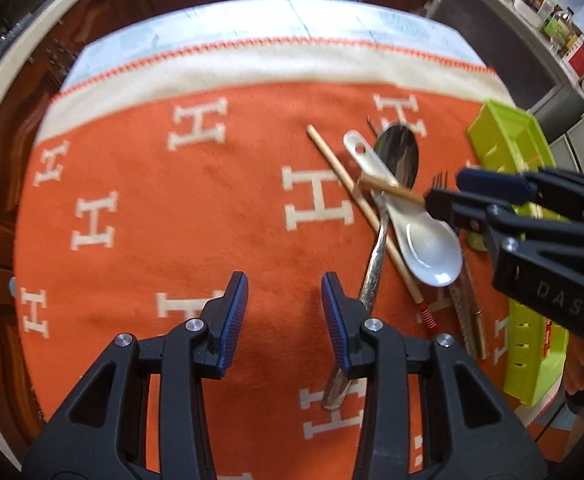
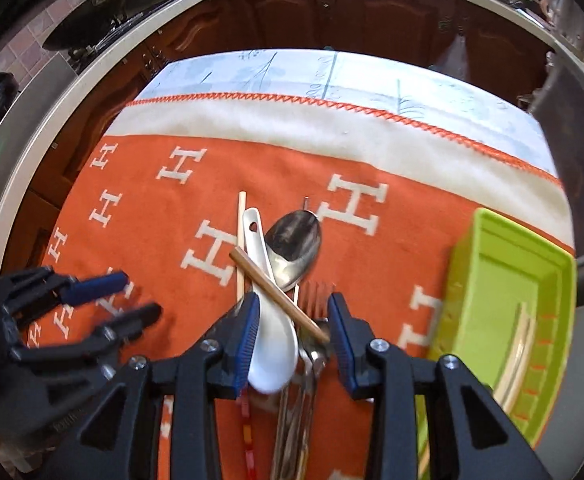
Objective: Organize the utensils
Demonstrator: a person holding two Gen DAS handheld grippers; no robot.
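A pile of utensils lies on the orange cloth: a white ceramic spoon (image 2: 270, 332), a large metal spoon (image 2: 294, 248), a metal fork (image 2: 316, 300), a chopstick (image 2: 278, 296) lying across the white spoon, and a second chopstick (image 2: 241, 248) under it. My right gripper (image 2: 294, 320) is open, its jaws straddling the white spoon bowl, the crossing chopstick and the fork. It also shows in the left wrist view (image 1: 448, 190). My left gripper (image 1: 284, 308) is open and empty over bare cloth, left of the metal spoon's handle (image 1: 372, 280).
A lime green tray (image 2: 508, 300) stands at the right on the cloth, with pale chopsticks (image 2: 516, 360) in it. The orange cloth with white H marks (image 1: 152, 220) covers the table. Dark wooden cabinets and a counter lie beyond the far edge.
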